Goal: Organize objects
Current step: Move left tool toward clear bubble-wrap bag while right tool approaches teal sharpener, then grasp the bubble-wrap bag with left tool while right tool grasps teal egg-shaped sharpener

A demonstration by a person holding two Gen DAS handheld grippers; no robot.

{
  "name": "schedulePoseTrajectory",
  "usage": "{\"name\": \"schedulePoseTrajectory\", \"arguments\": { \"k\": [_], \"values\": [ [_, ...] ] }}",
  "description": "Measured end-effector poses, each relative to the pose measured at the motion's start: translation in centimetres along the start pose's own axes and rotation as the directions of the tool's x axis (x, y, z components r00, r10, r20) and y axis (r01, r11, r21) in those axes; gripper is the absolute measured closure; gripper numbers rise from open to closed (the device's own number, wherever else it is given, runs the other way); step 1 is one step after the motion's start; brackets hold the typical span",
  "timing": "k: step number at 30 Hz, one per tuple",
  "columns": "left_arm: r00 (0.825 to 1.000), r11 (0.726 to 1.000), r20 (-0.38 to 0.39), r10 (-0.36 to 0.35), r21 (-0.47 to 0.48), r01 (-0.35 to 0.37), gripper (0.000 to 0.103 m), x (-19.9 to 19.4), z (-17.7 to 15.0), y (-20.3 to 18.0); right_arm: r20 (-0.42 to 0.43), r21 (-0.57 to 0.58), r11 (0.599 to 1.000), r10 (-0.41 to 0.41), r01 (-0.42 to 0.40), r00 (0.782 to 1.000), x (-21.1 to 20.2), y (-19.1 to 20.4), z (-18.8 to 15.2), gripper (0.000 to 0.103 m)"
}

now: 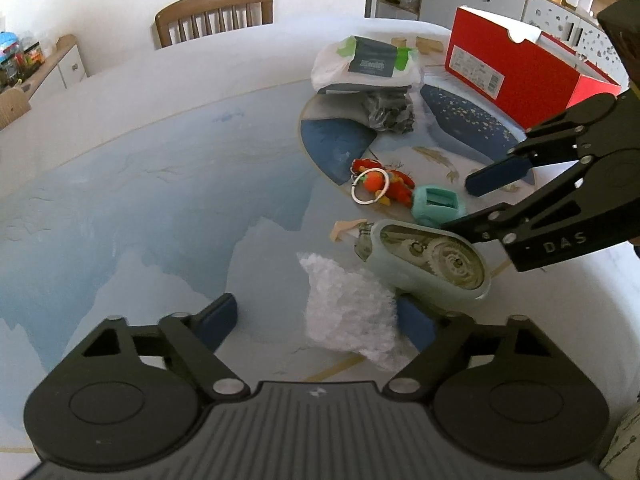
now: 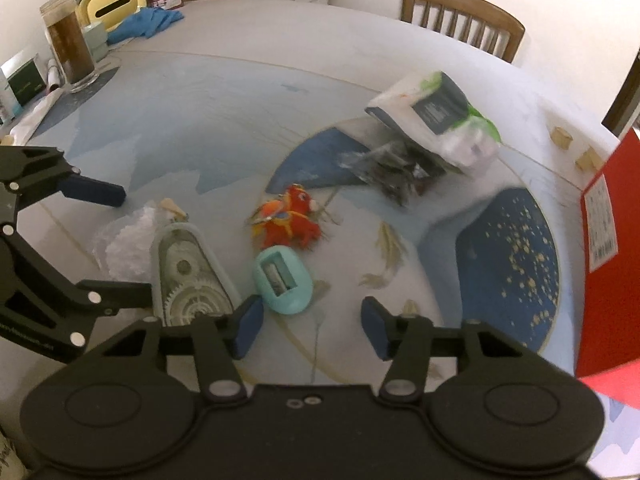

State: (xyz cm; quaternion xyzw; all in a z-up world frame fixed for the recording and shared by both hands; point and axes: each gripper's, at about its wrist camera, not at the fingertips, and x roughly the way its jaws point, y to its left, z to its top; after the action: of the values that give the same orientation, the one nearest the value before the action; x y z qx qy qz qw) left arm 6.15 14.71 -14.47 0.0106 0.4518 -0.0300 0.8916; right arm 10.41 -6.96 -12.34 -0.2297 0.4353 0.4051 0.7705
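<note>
While both hand-held grippers sit low over the surface (image 1: 140, 208), I read the step in hand as picking one of the small loose things for the red box (image 1: 532, 76) at the far right. Nearest me, the left hand-held gripper (image 1: 320, 320) is spread wide, with a crumpled clear wrapper (image 1: 344, 312) lying between its fingers but not pinched; its right pad sits just beside the wrapper's edge. Touching that wrapper is the pale green tape dispenser (image 2: 188, 276), lying flat with its gears showing. The right hand-held gripper (image 2: 310, 328) is also spread, narrower than the left, with nothing between its pads; its left pad is just beside the small teal sharpener (image 2: 284, 282), which lies ahead of the gap rather than inside it. To do this well, I would slide the right one forward and a touch left so the sharpener sits squarely between the pads before squeezing, and keep clear of the dispenser and the other gripper's finger, which crowd that side. Beyond lie the red plush keychain (image 1: 384, 184), then a dark crinkled bag (image 1: 390, 112) under a white packet (image 1: 368, 64), all well apart from my grippers. A wooden chair (image 1: 216, 14) stands behind.
</note>
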Motion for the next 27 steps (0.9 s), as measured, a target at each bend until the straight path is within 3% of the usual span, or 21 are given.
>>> {"name": "schedulePoseTrajectory", "arguments": {
  "k": [8, 10, 19, 27],
  "values": [
    [0.999, 0.999, 0.005, -0.033, -0.022, 0.033, 0.055, -0.5, 0.2, -0.3, 0.024, -0.015, 1.000, 0.016, -0.016, 1.000, 0.4, 0.4, 0.5, 0.070],
    [0.999, 0.999, 0.004, -0.035, -0.030, 0.035, 0.057, -0.6, 0.2, -0.3, 0.034, -0.017, 1.000, 0.021, -0.021, 0.999, 0.2, 0.5, 0.4, 0.079],
    [0.999, 0.996, -0.002, -0.044, -0.081, 0.044, 0.068, -1.2, 0.1, 0.2, 0.076, 0.020, 1.000, 0.017, -0.018, 0.997, -1.2, -0.1, -0.1, 0.080],
    [0.999, 0.991, 0.006, -0.045, -0.124, 0.046, 0.070, -2.5, 0.4, 0.8, 0.105, 0.063, 0.998, 0.020, -0.027, 0.994, -3.2, -1.4, -1.1, 0.082]
  ]
}}
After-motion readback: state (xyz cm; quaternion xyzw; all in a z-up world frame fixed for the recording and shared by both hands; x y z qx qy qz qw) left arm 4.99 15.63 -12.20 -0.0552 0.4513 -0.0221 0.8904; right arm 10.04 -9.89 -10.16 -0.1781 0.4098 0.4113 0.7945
